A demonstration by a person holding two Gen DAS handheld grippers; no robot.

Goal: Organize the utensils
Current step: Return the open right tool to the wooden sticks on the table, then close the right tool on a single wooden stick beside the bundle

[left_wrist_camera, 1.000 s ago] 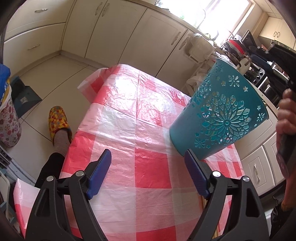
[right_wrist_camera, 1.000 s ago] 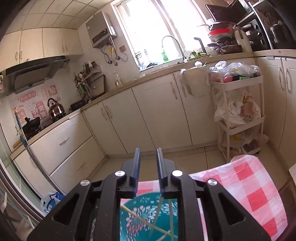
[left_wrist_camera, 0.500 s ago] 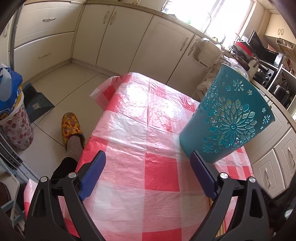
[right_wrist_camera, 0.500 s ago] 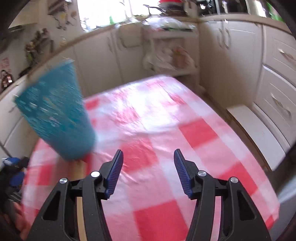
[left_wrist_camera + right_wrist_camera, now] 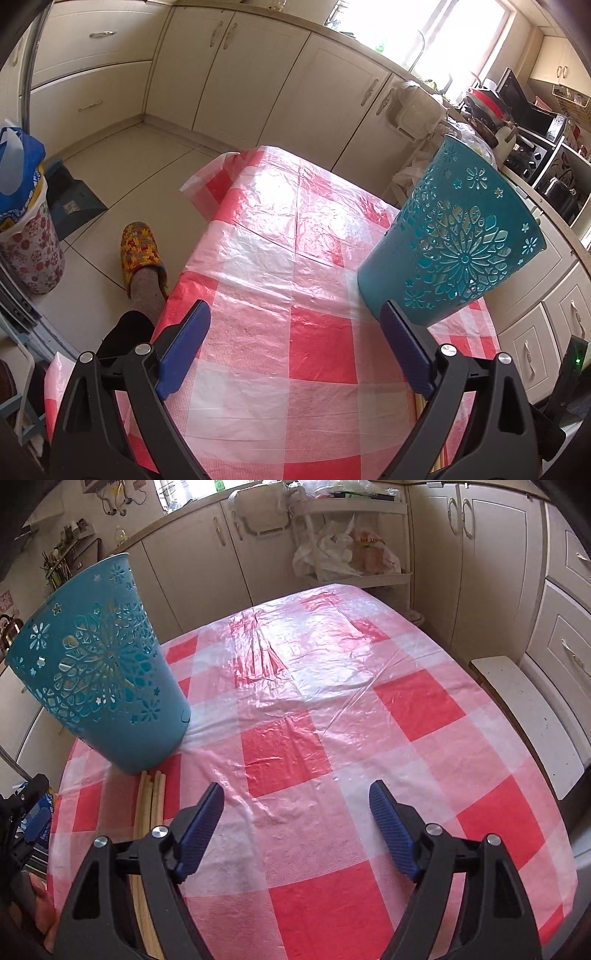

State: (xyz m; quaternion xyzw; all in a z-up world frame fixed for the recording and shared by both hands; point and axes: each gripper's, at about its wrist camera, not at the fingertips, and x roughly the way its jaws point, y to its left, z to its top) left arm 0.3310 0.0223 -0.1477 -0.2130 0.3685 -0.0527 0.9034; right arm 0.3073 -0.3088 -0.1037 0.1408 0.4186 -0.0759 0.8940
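Right gripper (image 5: 295, 799) spread wide over checked tablecloth (image 5: 417, 701). Teal basket (image 5: 99, 664) upper left; wooden chopsticks (image 5: 149, 812) lie just below it.

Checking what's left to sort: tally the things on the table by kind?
Teal cut-out holder: 1
Wooden chopsticks lying by its base: about 4, partly hidden by the right tongs
Total: about 5
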